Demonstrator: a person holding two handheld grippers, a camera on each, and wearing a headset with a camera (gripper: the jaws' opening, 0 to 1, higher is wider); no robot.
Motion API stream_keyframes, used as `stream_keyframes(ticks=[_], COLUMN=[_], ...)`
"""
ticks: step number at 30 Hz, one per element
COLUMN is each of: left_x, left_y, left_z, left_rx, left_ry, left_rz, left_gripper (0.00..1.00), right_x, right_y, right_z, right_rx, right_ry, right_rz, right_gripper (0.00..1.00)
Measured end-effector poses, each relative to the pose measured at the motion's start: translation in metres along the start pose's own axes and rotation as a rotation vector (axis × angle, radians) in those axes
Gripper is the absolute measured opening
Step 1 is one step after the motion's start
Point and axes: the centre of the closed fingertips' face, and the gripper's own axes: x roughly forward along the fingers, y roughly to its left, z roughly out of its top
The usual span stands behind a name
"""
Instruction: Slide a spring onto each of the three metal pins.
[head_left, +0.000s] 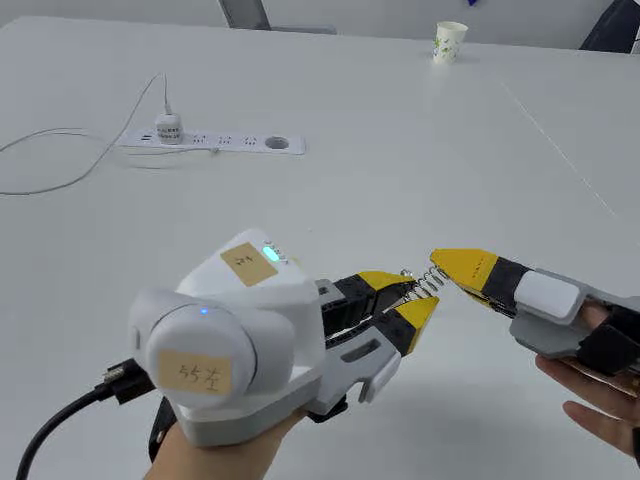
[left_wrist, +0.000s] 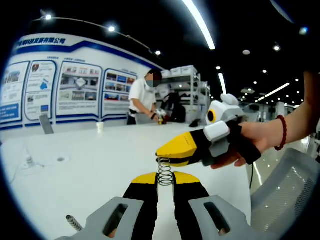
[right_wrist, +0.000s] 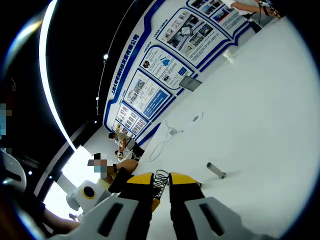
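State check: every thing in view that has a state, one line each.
Left gripper: shut on the coiled metal spring.
Coiled metal spring: held off the white table, between both grippers.
Right gripper: touching the spring's other end; grip unclear.
Short metal pin: lying on the table, no spring on it.
White power strip: one charger plugged in.
Paper cup: upright.

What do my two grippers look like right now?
The left gripper has a rounded white and grey housing with two tan handwritten stickers, a small lit teal light and a black cable at the back. Both it and the right gripper have black fingers with yellow tips. A red bracelet circles the right wrist.
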Motion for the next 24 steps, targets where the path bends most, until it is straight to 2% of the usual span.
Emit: stream_keyframes(ticks=[4,10,15,24], left_x=[-0.001,-0.003,-0.005,-0.012], left_y=[0.0,0.0,0.001,0.007], left_z=[0.0,-0.004,-0.01,-0.021], left_rx=[0.004,-0.004,0.005,0.015], left_ry=[0.005,0.036,0.07,0.126], left_rz=[0.001,0.009,0.016,0.04], left_gripper=[0.1,0.11,0.11,0.12], right_x=[0.001,0.002,0.005,0.008], right_y=[0.003,0.008,0.01,0.005], right_z=[0.0,-0.005,-0.01,0.0], right_rx=[-0.002,-0.056,-0.136,-0.217], right_ry=[0.001,0.02,0.046,0.028], right_rz=[0.016,0.027,0.016,-0.019], right_gripper=[0.12,0.11,0.11,0.11])
